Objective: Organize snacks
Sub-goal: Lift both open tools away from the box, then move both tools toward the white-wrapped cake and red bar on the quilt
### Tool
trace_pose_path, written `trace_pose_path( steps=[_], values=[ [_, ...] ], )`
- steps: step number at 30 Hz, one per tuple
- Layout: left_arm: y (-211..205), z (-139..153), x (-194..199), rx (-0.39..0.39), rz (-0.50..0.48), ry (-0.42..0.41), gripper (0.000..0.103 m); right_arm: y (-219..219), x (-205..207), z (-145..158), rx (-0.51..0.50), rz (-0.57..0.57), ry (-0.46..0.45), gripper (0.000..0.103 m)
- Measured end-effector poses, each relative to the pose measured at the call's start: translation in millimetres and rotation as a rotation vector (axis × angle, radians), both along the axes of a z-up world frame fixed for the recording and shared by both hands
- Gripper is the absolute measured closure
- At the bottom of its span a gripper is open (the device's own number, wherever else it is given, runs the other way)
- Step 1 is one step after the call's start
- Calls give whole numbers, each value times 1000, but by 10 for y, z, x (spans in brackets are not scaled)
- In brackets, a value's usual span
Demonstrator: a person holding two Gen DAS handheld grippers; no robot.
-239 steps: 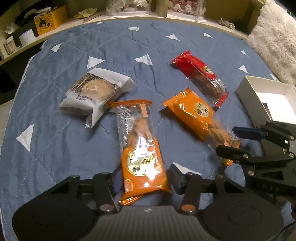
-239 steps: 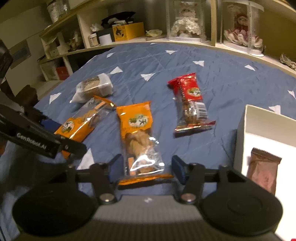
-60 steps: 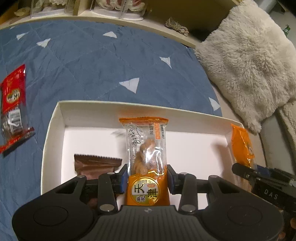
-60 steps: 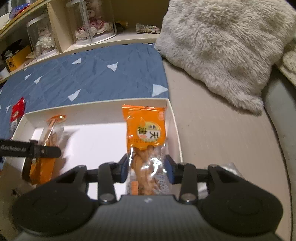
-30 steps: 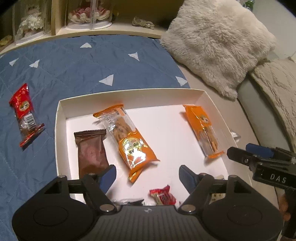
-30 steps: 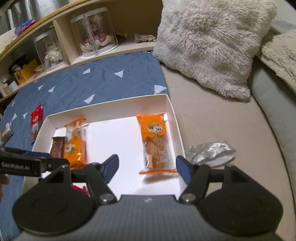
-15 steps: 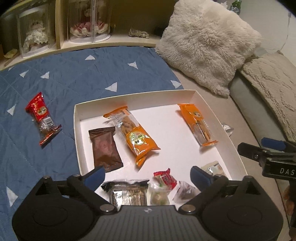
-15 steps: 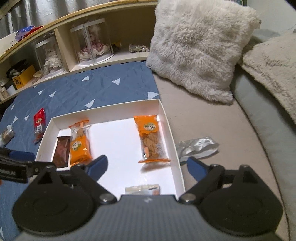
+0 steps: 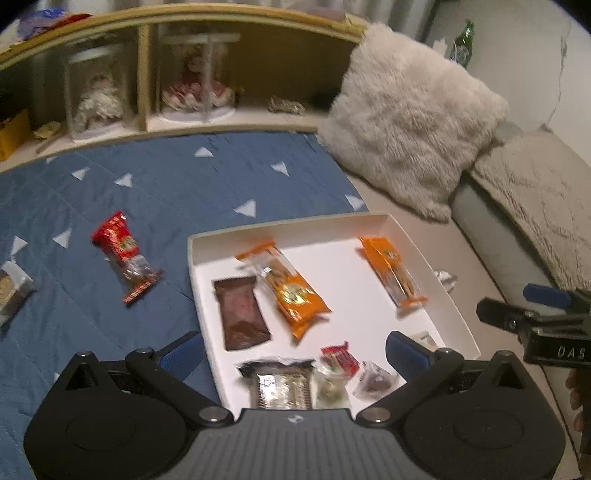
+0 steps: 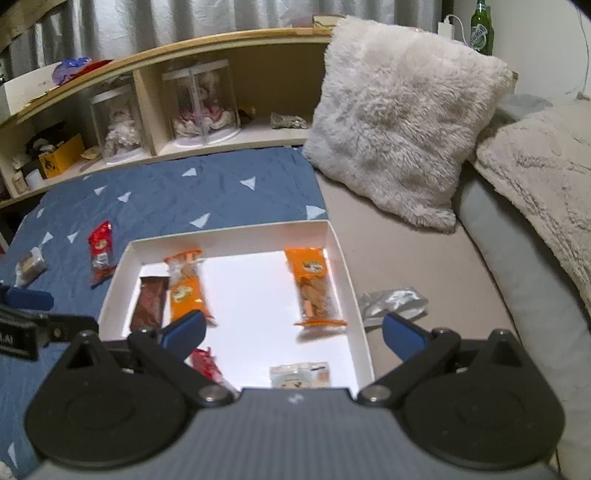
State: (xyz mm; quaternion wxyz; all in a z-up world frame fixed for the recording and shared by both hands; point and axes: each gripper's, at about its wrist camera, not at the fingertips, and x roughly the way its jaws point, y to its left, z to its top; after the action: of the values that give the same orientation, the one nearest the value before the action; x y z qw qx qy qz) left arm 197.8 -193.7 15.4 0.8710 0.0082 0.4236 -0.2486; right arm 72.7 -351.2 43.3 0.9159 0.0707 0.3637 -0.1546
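Under your left gripper [image 9: 294, 350], small packets blur. White box [image 9: 373, 220] on the bed: two orange packs [image 9: 293, 291], one brown pack [image 9: 242, 313]. Red pack [image 9: 125, 257] outside. Both your grippers, right gripper [image 10: 293, 328] included, just opened wide, empty.

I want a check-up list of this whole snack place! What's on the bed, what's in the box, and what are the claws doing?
Surface: blue quilt with white triangles, on a bed.
Job's things: white box holds two orange packs, a brown pack and small snacks; red pack and pale cookie pack lie outside on the quilt.
Clutter: crumpled silver wrapper beside the box.
Grippers: left claw and right claw open, just been opening, nothing between them.
Cables: white cord from a charger by the wall.
Surroundings: fluffy pillow, shelf with domed dolls, green bottle.
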Motion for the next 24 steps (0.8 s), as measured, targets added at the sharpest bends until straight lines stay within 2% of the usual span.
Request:
trace_pose_path(
  steps=[11,24],
  values=[
    [567,72,102,21,73,-49,0,374,228,67,-2,44,-23,1],
    [1576,-13,365,25,205,-51,0,913,733,-7,31,130,-52,1]
  ],
)
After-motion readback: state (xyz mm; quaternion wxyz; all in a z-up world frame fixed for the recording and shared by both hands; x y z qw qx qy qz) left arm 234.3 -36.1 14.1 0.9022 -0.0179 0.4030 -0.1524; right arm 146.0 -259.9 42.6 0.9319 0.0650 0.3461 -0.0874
